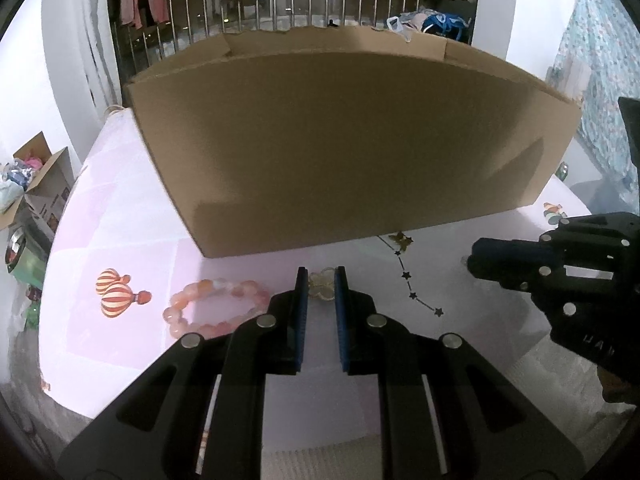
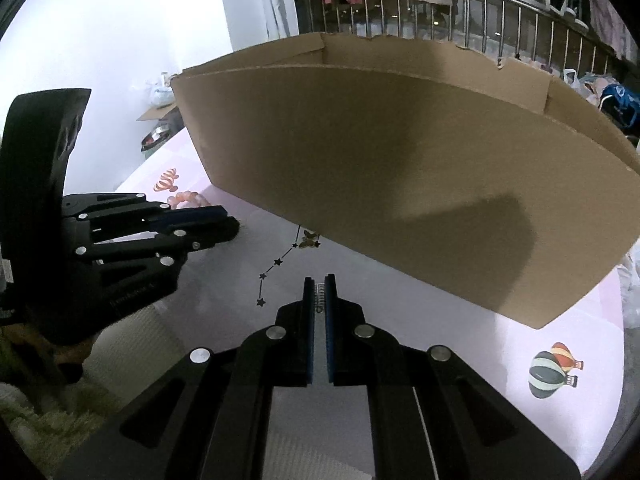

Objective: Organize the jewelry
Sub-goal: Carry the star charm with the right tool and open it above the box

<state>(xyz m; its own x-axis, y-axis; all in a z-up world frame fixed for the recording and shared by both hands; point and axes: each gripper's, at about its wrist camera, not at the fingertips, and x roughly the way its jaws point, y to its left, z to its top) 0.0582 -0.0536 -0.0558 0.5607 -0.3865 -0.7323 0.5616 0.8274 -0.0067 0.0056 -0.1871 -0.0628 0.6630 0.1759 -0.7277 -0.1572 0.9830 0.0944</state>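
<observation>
Room: a metal railing (image 1: 256, 8) with clothes hanging on it stands behind a tabletop (image 1: 120, 216) with a pale pink cloth.

Left view, box: a big brown cardboard box (image 1: 352, 140) sits on the tabletop, open at the top, and fills the middle.

Left view, left tongs: the left tongs (image 1: 321, 280) point down at the cloth. Their blue pads are close together on both sides of a small gold clover charm (image 1: 321, 286), which lies just in front of the box. The pads look like they pinch it.

Left view, bracelet: a pink bead bracelet (image 1: 212, 306) lies flat just left of the tongs, touching nothing else.

Left view, chain: a thin chain with dark stars (image 1: 412, 284) runs from the box edge toward the right, with a gold butterfly (image 1: 401, 240) at its top end.

Left view, picture: a red striped balloon picture (image 1: 118, 294) is printed on the cloth, far left.

Right view, right tongs: the right tongs (image 2: 319, 280) are nearly shut. A thin pale strip (image 2: 319, 300) with dark print shows in the slit between the pads. I cannot tell what it is.

Right view, neighbours: the left tongs (image 2: 224, 224) sit at the left, the star chain (image 2: 276, 264) between both tongs, the box (image 2: 400, 184) behind.
</observation>
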